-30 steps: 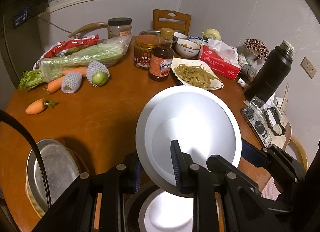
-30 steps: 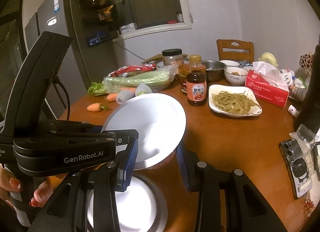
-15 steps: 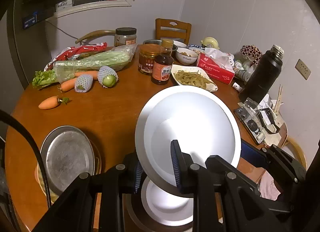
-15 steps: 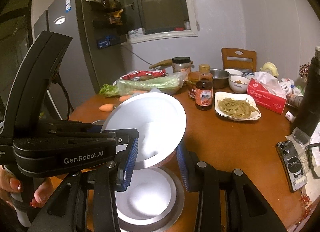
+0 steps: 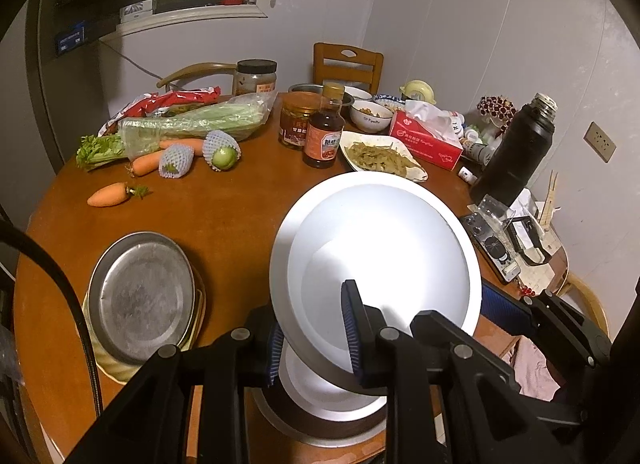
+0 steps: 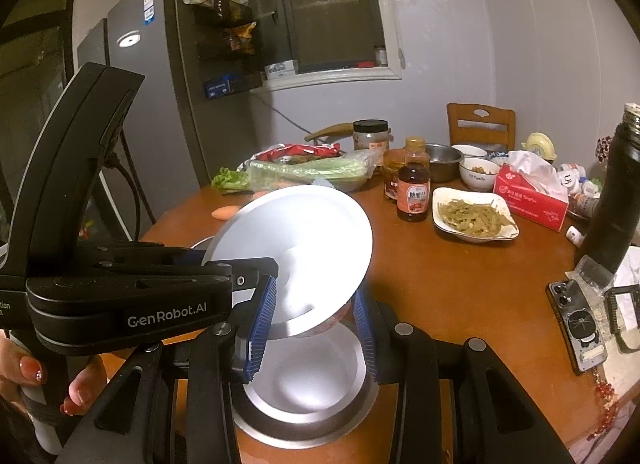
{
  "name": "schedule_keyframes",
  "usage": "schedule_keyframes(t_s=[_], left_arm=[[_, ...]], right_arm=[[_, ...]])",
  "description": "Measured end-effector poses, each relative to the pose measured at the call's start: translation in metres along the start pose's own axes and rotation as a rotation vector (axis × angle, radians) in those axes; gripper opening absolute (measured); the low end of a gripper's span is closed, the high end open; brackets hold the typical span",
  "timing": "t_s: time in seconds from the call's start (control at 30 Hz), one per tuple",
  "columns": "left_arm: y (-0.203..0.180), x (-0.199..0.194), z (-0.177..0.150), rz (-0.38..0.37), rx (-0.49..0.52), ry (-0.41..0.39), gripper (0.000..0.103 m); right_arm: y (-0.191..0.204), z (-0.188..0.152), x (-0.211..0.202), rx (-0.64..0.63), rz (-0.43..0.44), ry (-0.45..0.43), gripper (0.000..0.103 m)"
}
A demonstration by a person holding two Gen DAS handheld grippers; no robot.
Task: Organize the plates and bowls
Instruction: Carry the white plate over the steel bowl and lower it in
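Two grippers clamp one white plate (image 5: 376,248) together, tilted above the near edge of the round wooden tabletop (image 5: 224,216). The left gripper (image 5: 314,340) pinches the plate's near rim with its blue pads. The right gripper (image 6: 316,322) closes on the plate's underside, where a red-patterned band shows; just what it grips there is hard to tell. The plate is plain, glossy and shallow, with a broad rim. Directly beneath it on the tabletop sits another white plate (image 6: 308,380) inside a metal dish (image 6: 304,432). A flat metal plate (image 5: 140,296) rests on yellow cloth near the left edge. "GenRobot.AI" is printed on the left gripper's body in the right wrist view. The dark sauce bottle (image 6: 413,184) carries Chinese characters. Bare wood lies open between the lifted plate and the far clutter of vegetables (image 5: 188,124) and jars.
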State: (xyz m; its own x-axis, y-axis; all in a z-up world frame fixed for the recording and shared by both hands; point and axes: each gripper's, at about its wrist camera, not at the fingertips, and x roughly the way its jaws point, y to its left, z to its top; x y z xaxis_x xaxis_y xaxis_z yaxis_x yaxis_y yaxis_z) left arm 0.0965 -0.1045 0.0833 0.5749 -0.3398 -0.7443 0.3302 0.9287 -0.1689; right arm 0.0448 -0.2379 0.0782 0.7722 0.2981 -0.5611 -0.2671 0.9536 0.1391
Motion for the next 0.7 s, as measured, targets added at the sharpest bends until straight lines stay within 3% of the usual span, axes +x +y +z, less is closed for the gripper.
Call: schedule_keyframes(t_s=[0.27, 0.7], left_arm=[[-0.005, -0.012, -0.009, 0.006, -0.011, -0.022, 0.026], [-0.011, -0.006, -0.028, 0.008, -0.022, 0.005, 0.026]], right_arm=[[0.002, -0.004, -0.012, -0.011, 0.014, -0.009, 0.041], [0.003, -0.022, -0.02, -0.027, 0.016, 0.018, 0.04]])
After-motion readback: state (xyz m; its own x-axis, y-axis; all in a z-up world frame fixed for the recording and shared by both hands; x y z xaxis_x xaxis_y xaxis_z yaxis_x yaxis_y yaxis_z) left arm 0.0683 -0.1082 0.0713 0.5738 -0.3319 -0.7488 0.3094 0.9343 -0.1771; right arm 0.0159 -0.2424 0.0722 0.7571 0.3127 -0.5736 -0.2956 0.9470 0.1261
